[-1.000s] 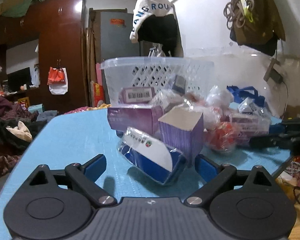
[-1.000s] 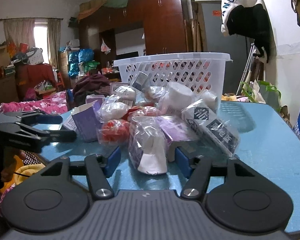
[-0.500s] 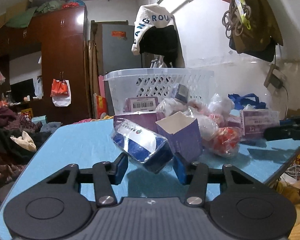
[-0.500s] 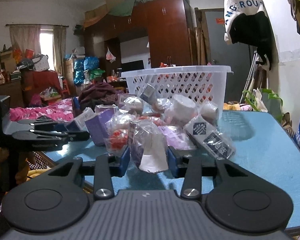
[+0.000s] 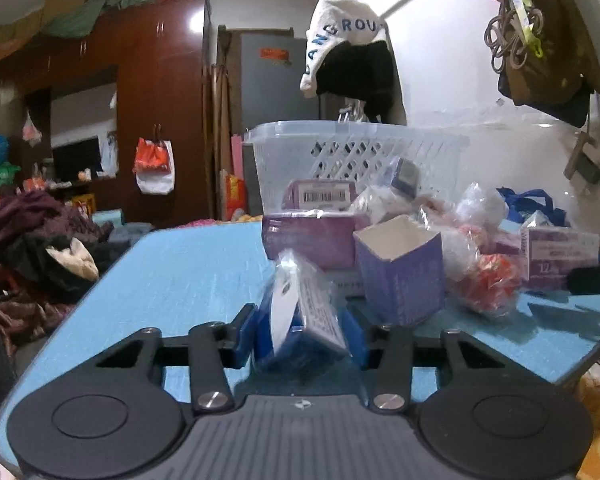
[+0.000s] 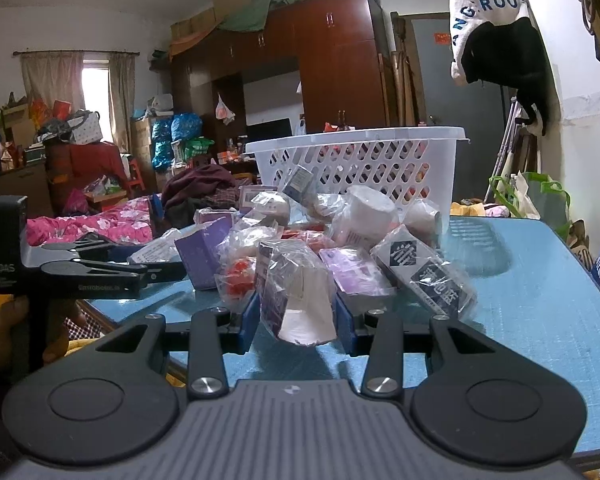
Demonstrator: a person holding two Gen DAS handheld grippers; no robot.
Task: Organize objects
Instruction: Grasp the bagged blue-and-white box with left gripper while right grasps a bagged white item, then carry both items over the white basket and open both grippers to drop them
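Clutter fills the room behind, but the work sits on a blue table (image 5: pixel 188 264) with a white basket (image 6: pixel 364 168) at its far side and a heap of wrapped goods in front of it.

Leftmost is the left gripper (image 5: pixel 302 330). Its jaws have just been closing, and the blue pads now pinch a blue pack (image 5: pixel 300 320) in clear wrap, which stands tilted on edge between them. Just beyond it stands an open purple box (image 5: pixel 400 272), close enough to be knocked. To lift well, I judge the pack should come straight up first, clear of that box, before it travels toward the basket.

Further right lies the heap: purple cartons, white rolls in film, a red bundle (image 6: pixel 240 276), and a long black-and-white pack (image 6: pixel 424 268).

At the near edge of that heap is the right gripper (image 6: pixel 296 320). Its jaws have also just been closing and now squeeze a wrapped bag (image 6: pixel 296 300) with a white piece inside. The film is loose and slippery, so the hold may be on wrap more than on content; a slow lift would show whether it slips. The long pack lies just beside the right pad and could drag along.

Both items look bound for the basket, whose rim stands higher than the heap, so each needs height before crossing.
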